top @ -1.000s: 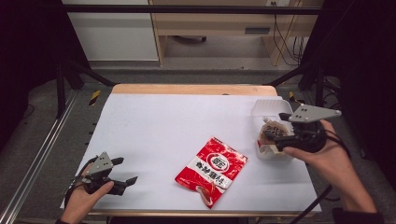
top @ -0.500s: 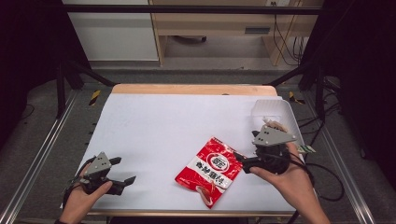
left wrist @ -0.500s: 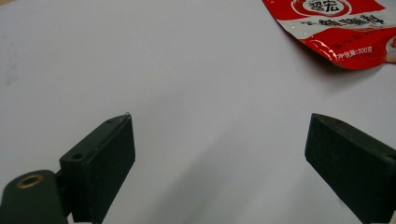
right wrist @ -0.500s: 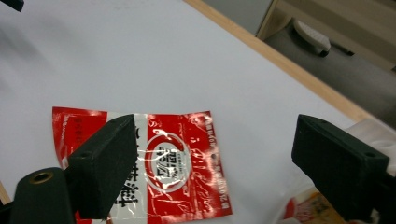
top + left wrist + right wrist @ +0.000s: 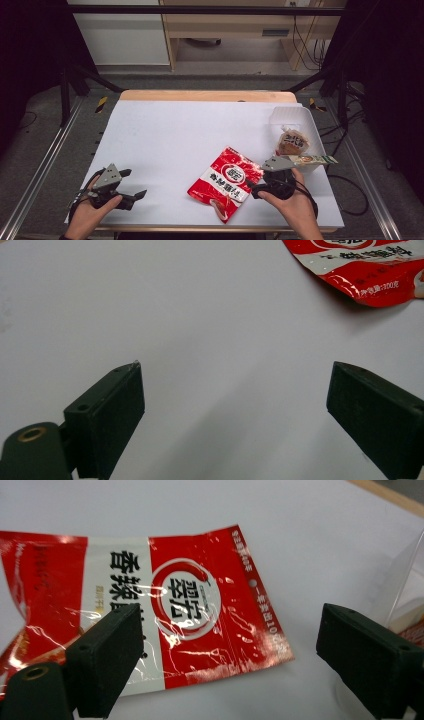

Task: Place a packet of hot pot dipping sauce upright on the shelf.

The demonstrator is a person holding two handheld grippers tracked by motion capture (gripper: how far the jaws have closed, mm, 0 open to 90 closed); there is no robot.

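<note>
White paper covers the surface (image 5: 170,135), which gives the red snack packet (image 5: 226,183) a plain, flat bed to lie on, label up, toward the near edge. Taking that packet as the landmark: just to its right, at the near edge, the right tongs (image 5: 256,189) hang low with the jaws spread wide and nothing between them, aimed at the packet's right-hand edge; in the right gripper view the packet (image 5: 165,610) lies beyond and between the two black jaws, so the spread looks meant to take a thin edge of the foil rather than the bulging middle. Well to the packet's left, also at the near edge, the left tongs (image 5: 134,186) sit released on the paper, jaws apart and empty, with a corner of the packet (image 5: 365,270) far off at the upper right of the left gripper view; that hand seems parked out of the way. Farther back and to the packet's right stands a clear plastic tub (image 5: 287,117) already holding a brown wrapped snack (image 5: 292,142), with a green-ended stick packet (image 5: 310,160) resting across its near rim, which suggests the tub is where the red packet is bound.
</note>
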